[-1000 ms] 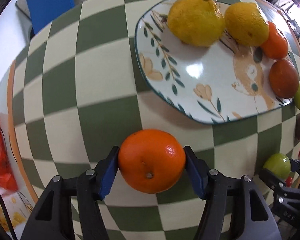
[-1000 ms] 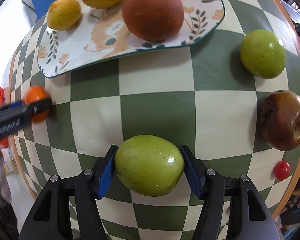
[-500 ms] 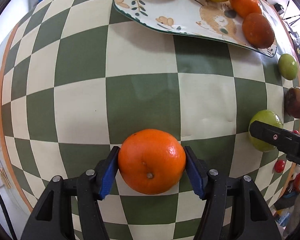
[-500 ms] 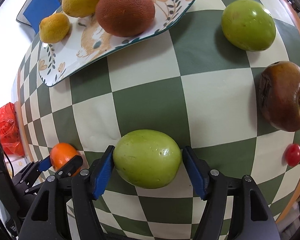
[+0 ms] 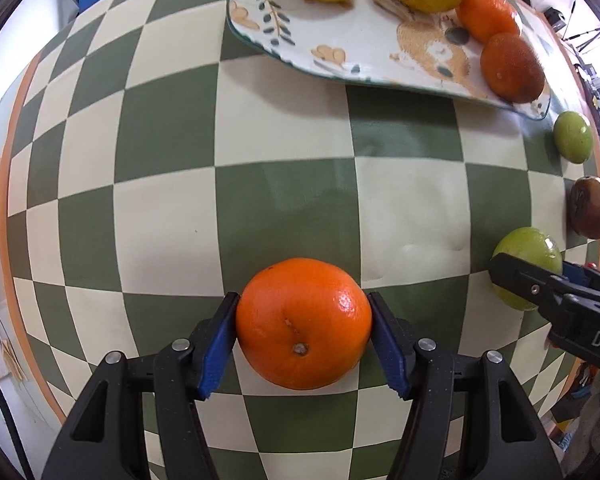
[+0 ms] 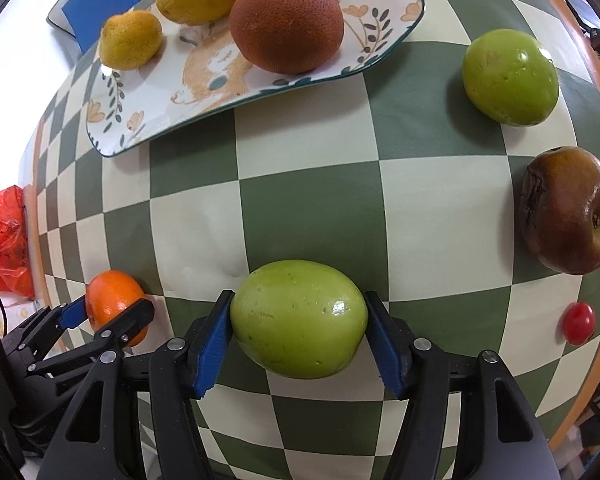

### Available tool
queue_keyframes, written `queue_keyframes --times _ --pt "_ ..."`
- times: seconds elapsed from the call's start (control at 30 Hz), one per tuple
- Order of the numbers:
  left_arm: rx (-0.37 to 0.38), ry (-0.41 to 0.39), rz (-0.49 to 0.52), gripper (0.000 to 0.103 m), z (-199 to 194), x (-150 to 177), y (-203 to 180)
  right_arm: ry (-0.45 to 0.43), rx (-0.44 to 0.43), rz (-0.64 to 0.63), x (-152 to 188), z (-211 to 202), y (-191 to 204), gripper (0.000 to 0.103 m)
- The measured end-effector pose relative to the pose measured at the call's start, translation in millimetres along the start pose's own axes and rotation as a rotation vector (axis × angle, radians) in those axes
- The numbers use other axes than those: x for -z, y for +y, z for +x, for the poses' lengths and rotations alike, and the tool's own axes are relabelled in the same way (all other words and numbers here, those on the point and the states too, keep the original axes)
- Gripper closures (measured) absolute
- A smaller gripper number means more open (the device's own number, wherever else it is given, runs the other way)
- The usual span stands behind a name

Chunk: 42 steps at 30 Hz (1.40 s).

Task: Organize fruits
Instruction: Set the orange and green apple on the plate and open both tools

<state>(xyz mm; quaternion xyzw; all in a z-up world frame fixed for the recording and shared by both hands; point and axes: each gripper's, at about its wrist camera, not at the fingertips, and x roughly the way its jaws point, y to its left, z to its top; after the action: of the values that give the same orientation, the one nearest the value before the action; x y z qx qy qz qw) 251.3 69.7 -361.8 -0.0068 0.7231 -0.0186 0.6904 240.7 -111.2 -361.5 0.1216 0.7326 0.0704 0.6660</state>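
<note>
Nearest the left camera, the left gripper [image 5: 303,322] is clamped on an orange [image 5: 303,322], one blue pad against each side, its stem dimple facing the lens. Nearest the right camera, the right gripper [image 6: 298,320] is likewise clamped on a green fruit [image 6: 298,320], whose long axis runs across from pad to pad. The two grippers sit side by side low over the checked tablecloth [image 5: 284,196], the left one's orange showing at the lower left of the right view. Farther out on the right side of the cloth lie a small red tomato [image 6: 578,323], a dark brown apple [image 6: 568,210] and a second green fruit [image 6: 510,76], each apart from the others. Farthest, straight ahead of both grippers, is the painted plate [image 5: 364,46], already carrying two yellow citrus and two darker orange ones. From the left gripper it lies ahead and slightly right; from the right gripper, ahead and left, seemingly the nearer.
</note>
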Motion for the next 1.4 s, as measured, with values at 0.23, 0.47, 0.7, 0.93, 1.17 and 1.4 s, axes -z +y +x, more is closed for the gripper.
queue_keyframes --times 0.23,0.47,0.7,0.93,1.17,1.4 --pt "0.138 -0.090 -0.097 0.043 -65.3 -26.5 28.1 -0.105 -0.118 0.000 -19.3 -38.9 15.3 0.037" --pt "0.280 -0.091 -0.193 0.042 -88.0 -104.1 58.0 -0.201 -0.133 -0.039 -76.1 -53.6 56.0 0.038" --pt "0.290 0.035 -0.221 0.042 -51.2 -153.1 61.0 -0.185 -0.083 -0.096 -115.4 -32.5 81.6 0.037" --pt "0.277 0.070 -0.196 0.042 -41.7 -162.4 55.7 -0.152 -0.036 -0.107 -122.3 -15.8 84.5 0.035" --pt "0.230 0.039 -0.169 0.024 -46.0 -160.1 54.4 -0.177 0.023 -0.127 -111.3 -36.7 85.5 0.018" --pt "0.134 -0.048 -0.127 0.011 -72.6 -140.5 54.7 -0.230 0.131 -0.098 -92.7 -70.0 70.6 0.007"
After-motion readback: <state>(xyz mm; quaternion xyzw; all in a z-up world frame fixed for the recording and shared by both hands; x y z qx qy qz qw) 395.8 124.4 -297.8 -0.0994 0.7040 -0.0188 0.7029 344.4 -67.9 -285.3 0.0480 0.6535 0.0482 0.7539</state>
